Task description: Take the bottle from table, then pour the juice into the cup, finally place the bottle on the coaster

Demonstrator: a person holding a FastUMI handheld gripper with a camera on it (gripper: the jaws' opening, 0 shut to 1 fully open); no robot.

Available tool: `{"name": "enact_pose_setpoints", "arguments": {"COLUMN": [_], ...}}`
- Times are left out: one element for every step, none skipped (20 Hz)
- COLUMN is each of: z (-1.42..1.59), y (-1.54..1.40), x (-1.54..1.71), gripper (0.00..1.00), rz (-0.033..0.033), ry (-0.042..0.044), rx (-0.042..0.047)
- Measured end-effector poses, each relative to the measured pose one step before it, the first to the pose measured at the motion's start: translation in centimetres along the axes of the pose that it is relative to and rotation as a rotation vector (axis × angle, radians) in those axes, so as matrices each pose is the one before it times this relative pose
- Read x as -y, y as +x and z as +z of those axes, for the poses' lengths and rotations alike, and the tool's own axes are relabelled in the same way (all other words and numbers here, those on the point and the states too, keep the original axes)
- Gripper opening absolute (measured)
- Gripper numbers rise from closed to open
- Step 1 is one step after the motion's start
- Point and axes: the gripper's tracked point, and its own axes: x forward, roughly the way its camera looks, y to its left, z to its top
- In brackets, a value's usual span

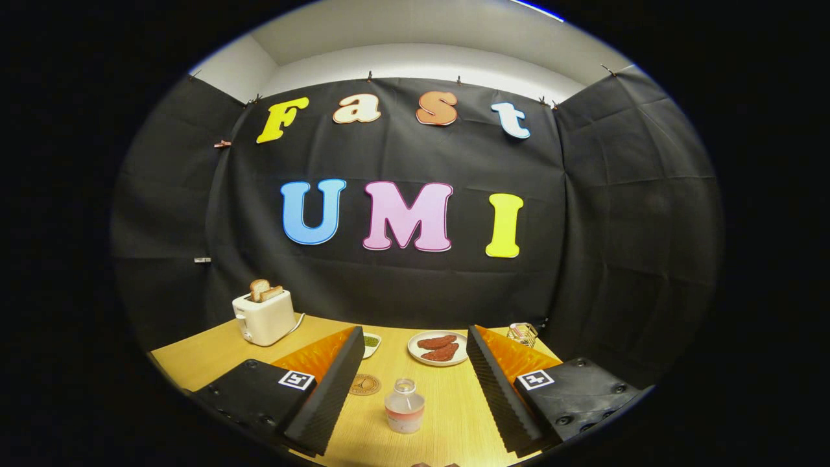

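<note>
Two fingers of the gripper (407,395) stand wide apart, gripping nothing, with the bottle (404,406) upright on the wooden table (194,363) in the open gap between them. The bottle is small, clear plastic, uncapped, with a shallow layer of pinkish juice at its base. Its round coaster (364,384) lies flat at about ten o'clock from the bottle, just beside the left finger's inner edge. Farther off at one o'clock sits a plate with two reddish patties (439,348), and at eleven o'clock a small dish of something green (371,342) peeks past the left finger. A white toaster with toast in it (264,316) stands well off at ten o'clock. A small glassy object (522,333) at two o'clock, beyond the right finger, may be the cup; it is too small to be sure.

The bottle looks light and nearly empty, so it should tip easily if nudged. Thin plastic walls will likely flex and feel slick. Best hold is the cylindrical body below the shoulder, squeezed gently; the open mouth demands it stay upright until pouring.
</note>
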Motion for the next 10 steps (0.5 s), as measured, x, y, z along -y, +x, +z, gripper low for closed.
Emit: {"name": "enact_pose_setpoints", "arguments": {"z": [-0.48, -0.578, -0.597, -0.557, -0.523, -0.575, -0.543, -0.54, -0.516, -0.518], "y": [0.196, 0.23, 0.055, 0.153, 0.202, 0.294, 0.308, 0.335, 0.391, 0.428], "x": [-0.062, 0.03, -0.05, -0.002, -0.055, -0.109, -0.093, -0.136, -0.082, -0.138], "gripper": [0.97, 0.97, 0.97, 0.97, 0.97, 0.97, 0.97, 0.97, 0.97, 0.97], "rz": [0.00588, 0.00517, 0.0073, 0.00693, 0.00921, 0.00997, 0.01019, 0.00948, 0.00784, 0.0085], "ry": [-0.0035, -0.00352, 0.00024, 0.00273, 0.00395, 0.00286, 0.00169, -0.00029, -0.00201, -0.00169], "rx": [-0.0042, -0.00643, -0.00788, -0.0053, -0.00498, -0.00584, -0.00373, -0.00306, -0.00295, -0.0022]}}
